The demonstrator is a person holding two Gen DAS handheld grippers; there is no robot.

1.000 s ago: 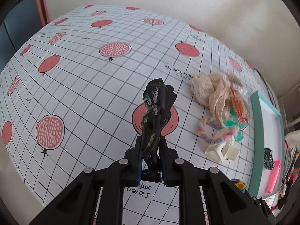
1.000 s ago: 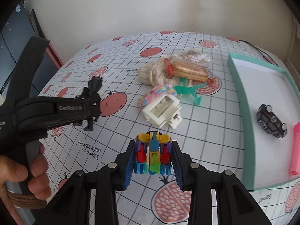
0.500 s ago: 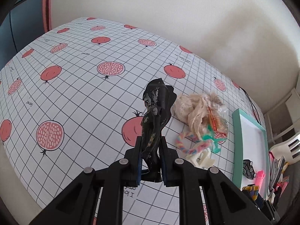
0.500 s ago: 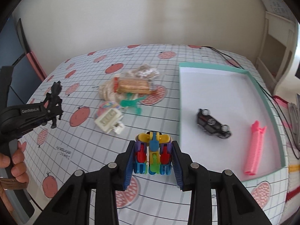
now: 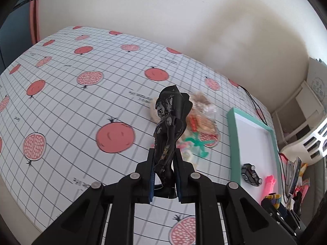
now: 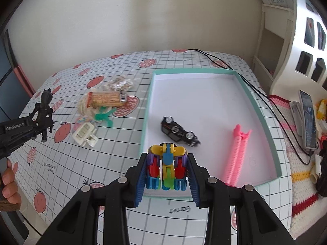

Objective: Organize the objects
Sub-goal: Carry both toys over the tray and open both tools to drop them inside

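My left gripper [image 5: 164, 159] is shut on a black figurine [image 5: 169, 126], held upright above the pomegranate tablecloth; the same black figurine [image 6: 44, 110] shows at the far left of the right wrist view. My right gripper [image 6: 166, 163] is shut on a multicoloured block toy [image 6: 166, 167], hanging over the near left edge of the teal tray [image 6: 263, 120]. In the tray lie a black toy car [image 6: 178, 131] and a pink comb-like piece [image 6: 235, 153]. The teal tray [image 5: 232, 134] lies to the right of the figurine.
A heap on the cloth left of the tray holds a snack packet [image 6: 106, 99], a green plastic piece [image 6: 104, 116], a white clip [image 6: 84, 133] and a bag of small beige pieces [image 6: 118, 84]. A black cable [image 6: 257, 94] runs past the tray's right side. A person's hand [image 6: 9, 185] grips the left handle.
Both grippers have risen and swung right towards the tray, each still holding its toy. The block toy now hangs over the tray's near left edge.
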